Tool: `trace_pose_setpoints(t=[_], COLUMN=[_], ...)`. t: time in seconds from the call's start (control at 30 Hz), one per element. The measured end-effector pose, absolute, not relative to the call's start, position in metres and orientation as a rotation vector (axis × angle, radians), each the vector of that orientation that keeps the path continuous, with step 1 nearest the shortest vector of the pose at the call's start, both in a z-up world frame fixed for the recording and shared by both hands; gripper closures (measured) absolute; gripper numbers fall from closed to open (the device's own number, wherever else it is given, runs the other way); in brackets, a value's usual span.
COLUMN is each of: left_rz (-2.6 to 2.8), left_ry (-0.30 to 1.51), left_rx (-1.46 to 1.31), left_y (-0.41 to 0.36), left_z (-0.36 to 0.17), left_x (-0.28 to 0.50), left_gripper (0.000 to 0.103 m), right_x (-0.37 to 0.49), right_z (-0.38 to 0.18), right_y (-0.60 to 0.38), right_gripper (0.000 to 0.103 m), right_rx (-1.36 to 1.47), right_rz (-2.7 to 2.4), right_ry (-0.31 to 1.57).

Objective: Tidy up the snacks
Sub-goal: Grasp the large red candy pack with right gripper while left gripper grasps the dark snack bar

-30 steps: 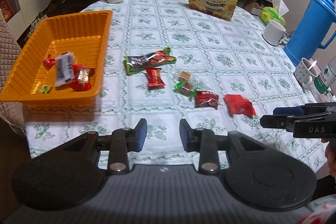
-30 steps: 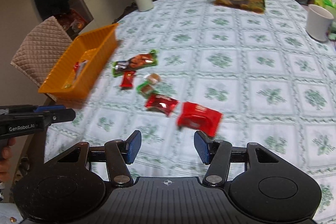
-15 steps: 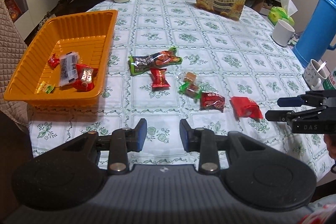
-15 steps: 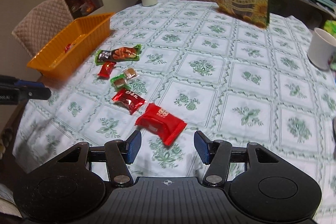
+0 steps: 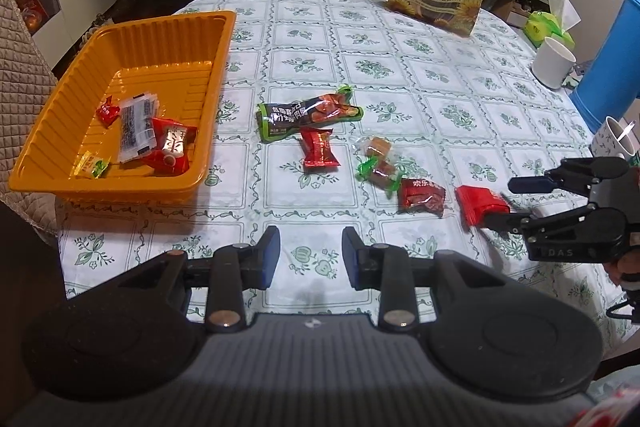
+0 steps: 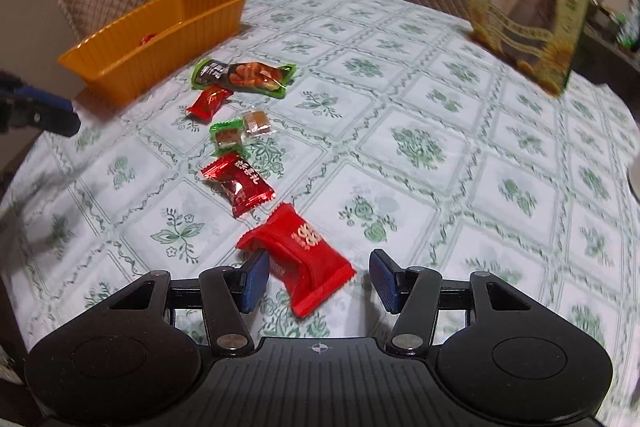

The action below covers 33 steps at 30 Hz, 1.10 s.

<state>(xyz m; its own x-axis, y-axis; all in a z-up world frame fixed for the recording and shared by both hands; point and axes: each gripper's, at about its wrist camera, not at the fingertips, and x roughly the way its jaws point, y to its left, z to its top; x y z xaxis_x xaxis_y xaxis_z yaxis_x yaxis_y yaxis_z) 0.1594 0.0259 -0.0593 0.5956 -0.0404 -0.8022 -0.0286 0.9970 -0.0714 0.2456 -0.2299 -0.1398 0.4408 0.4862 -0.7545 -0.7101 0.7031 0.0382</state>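
right gripper [image 6: 316, 277] has closed in around the red packet [image 6: 298, 253].

wrist views low, sharing table [image 5: 420, 75]

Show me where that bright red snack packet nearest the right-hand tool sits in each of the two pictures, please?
Left wrist view: the red packet lies at the right, last in the row of loose snacks, at the tip of the right tool.
Right wrist view: it lies low at centre, between the open fingers.
Shared landmark: the orange tray, far left in the left view, upper left in the right.
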Motion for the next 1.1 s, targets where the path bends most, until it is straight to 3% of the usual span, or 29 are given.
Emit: trace_pose_setpoints(t=[0.33, 0.43, 0.53, 1.1], left_rz=[-0.029, -0.048, -0.068, -0.265], left_ry=[0.939, 0.938, 0.935, 0.921], left_rx=[-0.061, -0.048, -0.030, 0.225], left_y=[0.029, 0.029, 0.029, 0.024], left_z=[-0.063, -0.063, -0.064, -0.082], left_x=[0.173, 0.179, 0.187, 0.281], left_gripper=[0.073, 0.073, 0.073, 0.071], right_x=[0.256, 0.255, 0.256, 0.274], right_z=[-0.149, -0.149, -0.148, -0.122], right_y=[-0.215, -0.212, -0.212, -0.257], right_gripper=[0.048, 0.065, 0.074, 0.077], right_rx=[-0.308, -0.300, -0.277, 0.128], right_rz=[0.808, 0.812, 0.797, 0.497], right_ry=[0.832, 0.834, 0.842, 0.873])
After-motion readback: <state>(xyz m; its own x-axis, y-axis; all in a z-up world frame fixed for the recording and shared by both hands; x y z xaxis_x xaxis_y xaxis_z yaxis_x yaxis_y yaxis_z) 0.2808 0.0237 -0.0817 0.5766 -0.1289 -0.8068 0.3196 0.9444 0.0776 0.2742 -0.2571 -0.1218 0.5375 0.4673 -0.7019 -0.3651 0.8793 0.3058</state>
